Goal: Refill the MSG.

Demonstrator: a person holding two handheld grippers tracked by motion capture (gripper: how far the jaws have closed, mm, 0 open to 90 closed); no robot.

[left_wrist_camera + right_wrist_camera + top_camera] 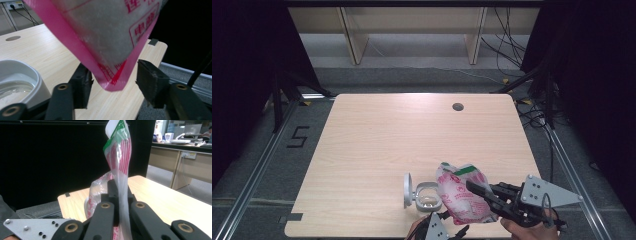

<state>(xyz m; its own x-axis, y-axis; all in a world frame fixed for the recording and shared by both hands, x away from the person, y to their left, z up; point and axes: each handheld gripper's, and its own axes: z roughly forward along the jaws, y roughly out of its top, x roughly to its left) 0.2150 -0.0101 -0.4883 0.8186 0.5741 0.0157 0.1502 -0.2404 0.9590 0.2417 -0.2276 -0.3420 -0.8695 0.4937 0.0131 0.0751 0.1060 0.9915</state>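
Jaws of right gripper (119, 195) clamped on bag (462, 192), held above open white container (426, 195); left gripper (112, 85) jaws apart around bag's bottom corner, not pinched yet. Pouring seemingly still pending.

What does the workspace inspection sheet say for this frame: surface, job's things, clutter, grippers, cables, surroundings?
Surface: pale wooden table, round grey grommet near the far edge.
Job's things: pink-printed clear plastic bag of white powder; open white round container, lid up, some powder inside.
Clutter: nothing seen.
Grippers: right gripper clamped on the bag's upper part; left gripper straddles the bag's bottom corner, pads not pressing.
Cables: black cables on the floor beyond the table.
Surroundings: black curtains, grey floor, wooden shelf legs.
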